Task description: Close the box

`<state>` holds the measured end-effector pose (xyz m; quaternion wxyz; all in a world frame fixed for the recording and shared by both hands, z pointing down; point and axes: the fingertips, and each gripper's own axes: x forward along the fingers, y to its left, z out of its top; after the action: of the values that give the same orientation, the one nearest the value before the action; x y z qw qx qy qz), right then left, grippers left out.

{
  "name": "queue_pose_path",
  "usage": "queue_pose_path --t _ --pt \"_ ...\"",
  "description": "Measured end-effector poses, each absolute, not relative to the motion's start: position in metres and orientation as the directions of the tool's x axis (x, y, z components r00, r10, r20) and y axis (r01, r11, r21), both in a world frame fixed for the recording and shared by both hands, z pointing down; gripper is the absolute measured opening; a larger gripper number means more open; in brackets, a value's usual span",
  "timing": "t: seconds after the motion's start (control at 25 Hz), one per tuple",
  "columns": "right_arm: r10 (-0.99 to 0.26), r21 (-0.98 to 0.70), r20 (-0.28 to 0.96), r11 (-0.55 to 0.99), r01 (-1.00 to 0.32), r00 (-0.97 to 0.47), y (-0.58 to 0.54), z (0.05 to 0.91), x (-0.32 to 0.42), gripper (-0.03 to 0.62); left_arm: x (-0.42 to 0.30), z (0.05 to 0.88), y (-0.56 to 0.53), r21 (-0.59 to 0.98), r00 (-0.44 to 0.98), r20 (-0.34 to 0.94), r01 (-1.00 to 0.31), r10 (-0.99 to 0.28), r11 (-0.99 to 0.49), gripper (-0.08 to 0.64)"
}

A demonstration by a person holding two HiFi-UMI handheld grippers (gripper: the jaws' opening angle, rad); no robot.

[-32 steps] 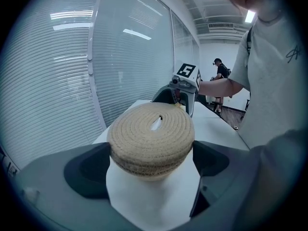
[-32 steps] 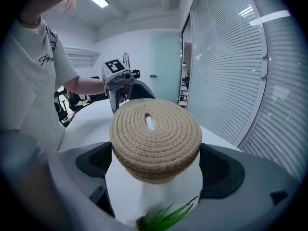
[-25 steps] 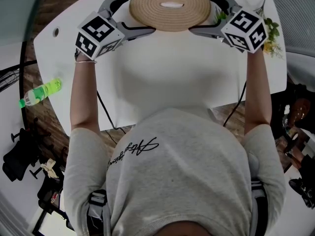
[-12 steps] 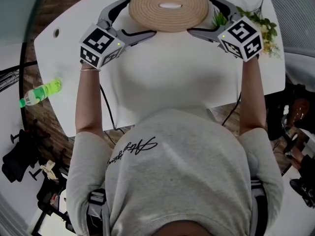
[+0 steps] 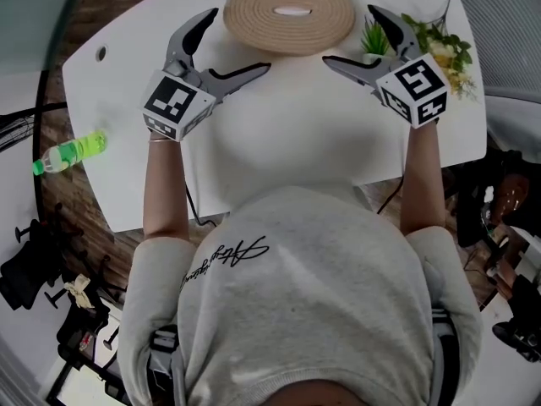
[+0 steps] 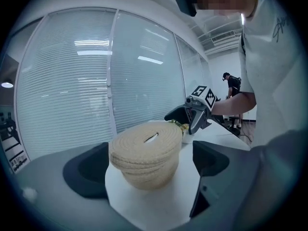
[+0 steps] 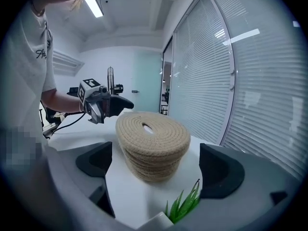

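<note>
2 tongs spread wide | L tongs (image 5: 240, 38) & R tongs (image 5: 348, 34) flank lidded box (image 5: 289, 11) | no contact

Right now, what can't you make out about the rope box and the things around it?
- Inside of the box: covered by its lid in every view.
- Base of the plant: partly behind the right tool in the head view, cut off by the bottom edge in the right gripper view.
- Label on the bottle: too small in the head view.
</note>
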<state>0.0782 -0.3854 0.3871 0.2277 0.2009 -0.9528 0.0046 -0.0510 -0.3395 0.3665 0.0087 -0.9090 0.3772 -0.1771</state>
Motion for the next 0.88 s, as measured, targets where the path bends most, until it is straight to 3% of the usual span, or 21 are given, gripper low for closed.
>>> queue_pose_path --t 0.36,0.56,0.76,0.88 --pt "-0.431 0.131 0.336 0.902 -0.411 -0.838 -0.367 0.356 0.080 0.563 -0.038 0.314 -0.324 -0.213 0.584 0.134 -0.772 -0.800 -0.599 0.525" --pt "-0.448 0.121 0.273 0.894 -0.432 -0.851 -0.357 0.340 0.079 0.552 -0.032 0.302 -0.314 -0.236 0.544 0.096 -0.801 -0.834 -0.550 0.523" --pt "-0.421 0.055 0.234 0.906 -0.420 -0.876 -0.345 0.334 0.079 0.510 -0.021 0.296 -0.306 -0.227 0.518 0.070 -0.824 -0.853 -0.519 0.517" --pt "-0.409 0.061 0.233 0.912 -0.406 -0.883 -0.338 0.334 0.079 0.469 -0.017 0.289 -0.302 -0.194 0.501 0.022 -0.847 -0.865 -0.495 0.458"
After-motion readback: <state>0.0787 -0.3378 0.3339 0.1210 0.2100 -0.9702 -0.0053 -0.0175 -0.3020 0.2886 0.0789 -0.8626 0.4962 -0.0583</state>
